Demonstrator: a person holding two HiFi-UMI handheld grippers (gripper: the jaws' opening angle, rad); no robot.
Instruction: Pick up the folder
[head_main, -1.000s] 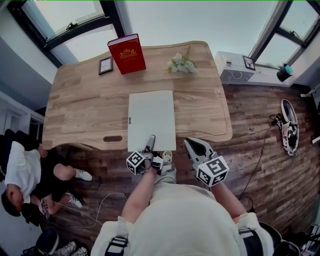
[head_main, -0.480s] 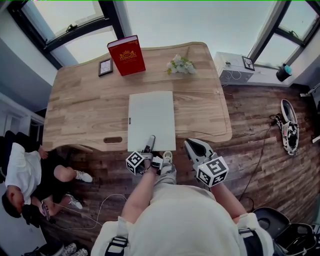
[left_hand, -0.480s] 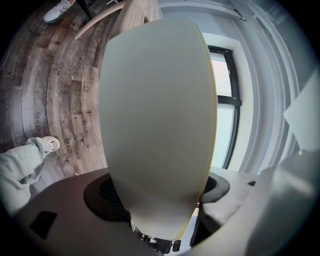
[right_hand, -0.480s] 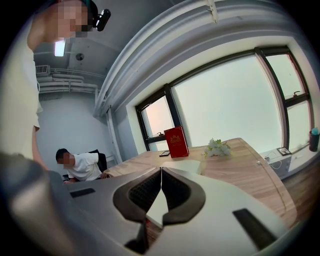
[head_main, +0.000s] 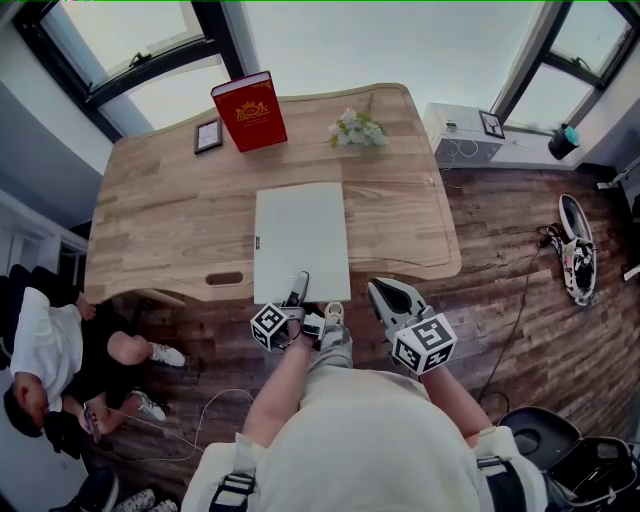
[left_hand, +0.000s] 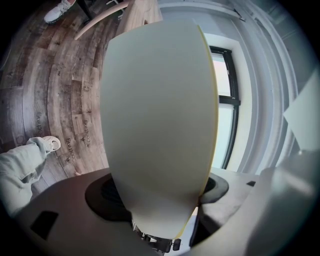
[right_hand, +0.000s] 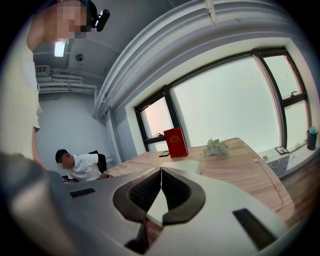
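The folder is lying flat on the wooden desk, about mid-width, with its near end right at the desk's front edge. The left gripper sits at that same front edge with its jaws wide on either side of the folder's near end, and they're closing. The pads don't look like they're pressing yet, though that's hard to be sure of. The right gripper hovers just off the desk's front edge, jaws closed together with nothing in them.

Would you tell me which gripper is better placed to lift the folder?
Left: the left gripper already has the folder between its closing jaws, while the right gripper is shut beside it.
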